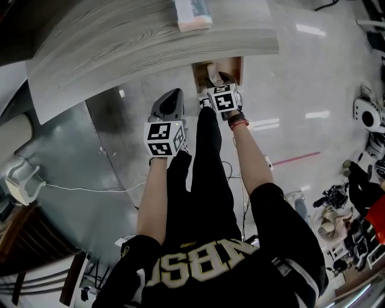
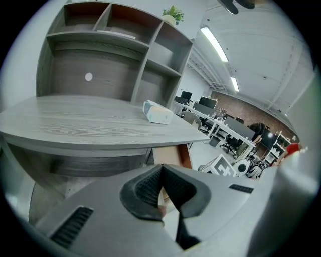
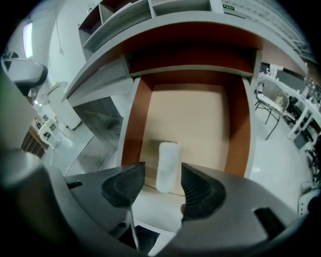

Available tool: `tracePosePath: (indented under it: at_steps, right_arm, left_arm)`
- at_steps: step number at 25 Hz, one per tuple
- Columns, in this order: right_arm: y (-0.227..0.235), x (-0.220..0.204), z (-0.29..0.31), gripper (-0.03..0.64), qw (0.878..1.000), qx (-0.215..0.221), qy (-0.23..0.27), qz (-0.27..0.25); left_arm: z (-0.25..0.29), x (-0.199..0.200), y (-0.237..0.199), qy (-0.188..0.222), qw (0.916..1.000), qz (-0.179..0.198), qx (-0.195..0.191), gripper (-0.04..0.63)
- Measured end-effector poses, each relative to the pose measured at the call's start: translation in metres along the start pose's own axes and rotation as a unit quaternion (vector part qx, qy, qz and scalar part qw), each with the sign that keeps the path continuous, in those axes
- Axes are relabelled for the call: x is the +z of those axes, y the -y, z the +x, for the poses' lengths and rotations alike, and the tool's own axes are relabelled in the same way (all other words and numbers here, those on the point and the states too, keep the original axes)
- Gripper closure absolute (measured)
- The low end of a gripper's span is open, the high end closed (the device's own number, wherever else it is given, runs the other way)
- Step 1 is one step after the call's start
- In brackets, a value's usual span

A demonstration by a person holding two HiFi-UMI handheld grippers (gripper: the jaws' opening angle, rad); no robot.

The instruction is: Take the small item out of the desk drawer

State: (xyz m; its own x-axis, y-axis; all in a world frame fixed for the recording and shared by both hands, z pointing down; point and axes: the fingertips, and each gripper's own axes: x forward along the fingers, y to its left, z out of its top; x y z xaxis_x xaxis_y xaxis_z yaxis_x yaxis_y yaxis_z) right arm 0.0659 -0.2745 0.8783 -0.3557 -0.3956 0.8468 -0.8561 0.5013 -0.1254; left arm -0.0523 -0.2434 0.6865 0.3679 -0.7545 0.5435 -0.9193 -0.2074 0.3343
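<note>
The desk drawer [image 3: 235, 135] stands pulled out under the grey wooden desktop [image 1: 150, 36]; it has brown side walls and a pale bottom. A small white oblong item [image 3: 168, 166] lies flat near the drawer's front end. My right gripper [image 3: 163, 183] is open just above the drawer's front, its fingertips either side of the item's near end without touching it. In the head view the right gripper [image 1: 219, 78] reaches into the drawer [image 1: 236, 65]. My left gripper [image 1: 173, 94] hangs to the left, in front of the desk, shut and empty, as the left gripper view [image 2: 159, 173] shows.
A white tissue-like box [image 1: 192, 15] rests on the desktop near its edge. A grey shelf unit [image 2: 115, 50] rises at the desk's back. A metal panel [image 1: 78, 156] leans at the left. Bags and gear [image 1: 361, 210] litter the floor at the right.
</note>
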Motion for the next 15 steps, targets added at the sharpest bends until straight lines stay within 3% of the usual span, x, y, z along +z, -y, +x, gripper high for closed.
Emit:
tracePosePath:
  at_steps: [10,15]
  right_arm:
    - [0.007,0.004,0.017,0.409,1.0,-0.014,0.001,0.018]
    - [0.011,0.006,0.02,0.47,0.999,-0.032,-0.007,0.025]
  left_arm:
    - [-0.002,-0.012,-0.012,-0.009,0.9999,0.0,0.007,0.589]
    - [-0.005,-0.016,-0.017,-0.01,0.9999,-0.007,0.009,0.589]
